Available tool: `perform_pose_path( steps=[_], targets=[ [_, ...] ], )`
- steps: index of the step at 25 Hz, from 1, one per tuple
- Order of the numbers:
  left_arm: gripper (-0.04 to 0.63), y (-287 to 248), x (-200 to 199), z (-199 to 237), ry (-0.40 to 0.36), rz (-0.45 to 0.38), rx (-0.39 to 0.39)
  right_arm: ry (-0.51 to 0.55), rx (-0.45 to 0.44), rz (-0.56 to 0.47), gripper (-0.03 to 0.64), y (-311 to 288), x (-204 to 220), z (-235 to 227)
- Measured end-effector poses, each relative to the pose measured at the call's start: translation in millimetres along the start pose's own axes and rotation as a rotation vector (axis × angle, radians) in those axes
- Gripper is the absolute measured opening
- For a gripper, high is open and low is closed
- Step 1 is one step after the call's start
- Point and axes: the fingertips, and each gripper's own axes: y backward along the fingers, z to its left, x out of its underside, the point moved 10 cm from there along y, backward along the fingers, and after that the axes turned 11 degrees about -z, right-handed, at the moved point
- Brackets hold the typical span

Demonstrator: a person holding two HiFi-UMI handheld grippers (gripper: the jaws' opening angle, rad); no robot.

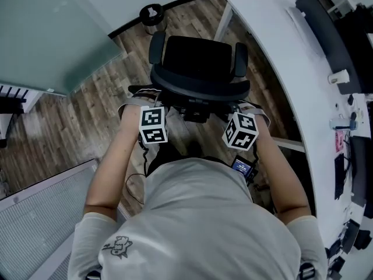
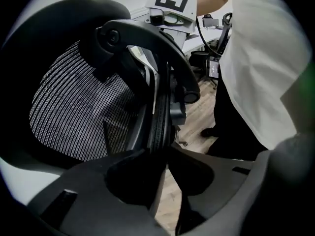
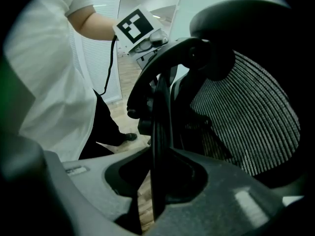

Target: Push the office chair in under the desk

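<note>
In the head view the office chair (image 1: 198, 63) hides its own base under the seat (image 1: 195, 57), and both grippers' tips vanish behind the backrest (image 1: 201, 91). The gripper views settle it. The left gripper (image 2: 160, 154) and the right gripper (image 3: 160, 156) each clamp the backrest's black frame edge, beside the mesh (image 2: 74, 112). Both forearms (image 1: 113, 162) reach forward, roughly parallel. The chair stands on the wood floor (image 1: 64, 127) just beside the white desk (image 1: 280, 51), not under it.

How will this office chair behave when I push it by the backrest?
Both the left gripper and right gripper clamp the backrest's rigid rim, not the mesh, so the hold should feel stiff. Pushed that high, the office chair may recline or swivel before moving. The wooden floor looks smooth, so it probably travels easily; its wheels aren't visible.
</note>
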Motion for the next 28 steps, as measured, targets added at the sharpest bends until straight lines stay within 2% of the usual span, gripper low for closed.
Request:
perform_pose_path(
  steps=[4,12,20,28],
  targets=[
    [0.127,-18,-18,16,-0.072,-0.027,0.029,-0.086,0.043,0.019,0.086,11,17,3],
    [0.127,-46,-49,49,-0.243,-0.116,0.133,-0.273,0.155,0.081,0.089,30,39,12],
    [0.12,-77,-90,78,-0.469,-0.224,0.244,-0.477,0.318,0.152,0.094,47,62,25],
    [0.12,-101,-130,88,-0.631,-0.288,0.309,-0.615,0.454,0.203,0.101,61,77,43]
  ],
)
